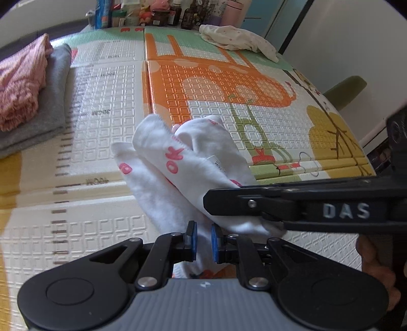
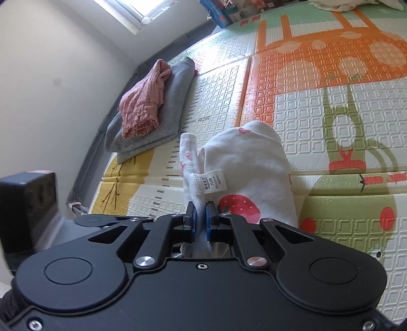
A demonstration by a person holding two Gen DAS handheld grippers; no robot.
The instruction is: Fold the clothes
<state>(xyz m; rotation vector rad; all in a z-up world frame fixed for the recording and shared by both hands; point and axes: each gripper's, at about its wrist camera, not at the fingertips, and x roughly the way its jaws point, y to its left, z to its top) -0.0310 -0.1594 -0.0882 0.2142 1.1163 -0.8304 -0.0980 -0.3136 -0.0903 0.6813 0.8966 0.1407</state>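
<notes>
A padded play mat [image 1: 106, 101] covers the surface, embossed in squares, printed with an orange shape across the centre, green and yellow patches lower right and a ruler scale down the left; white wall and a bright window sit upper left in the right wrist view. Bottles and boxes [image 1: 157, 12] crowd the top edge of the left wrist view; a crumpled cream cloth [image 1: 236, 38] lies top right on the mat. At left, a pink garment [image 1: 20, 81] rests on a folded grey garment [image 1: 51, 101].

Left tongs [image 1: 203, 240], bottom centre: blue pads drawn close, pinching the lower end of the white garment [image 1: 178, 163], which has pink print and rises bunched off the mat at mid-frame. Right tongs [image 2: 200, 217], bottom centre of their own view: pads nearly together, clamped on the same garment's edge just below its sewn label [image 2: 215, 182]; a red strawberry print [image 2: 240, 205] shows just right of the pads; in the left wrist view these tongs cross from the right, touching the cloth.
</notes>
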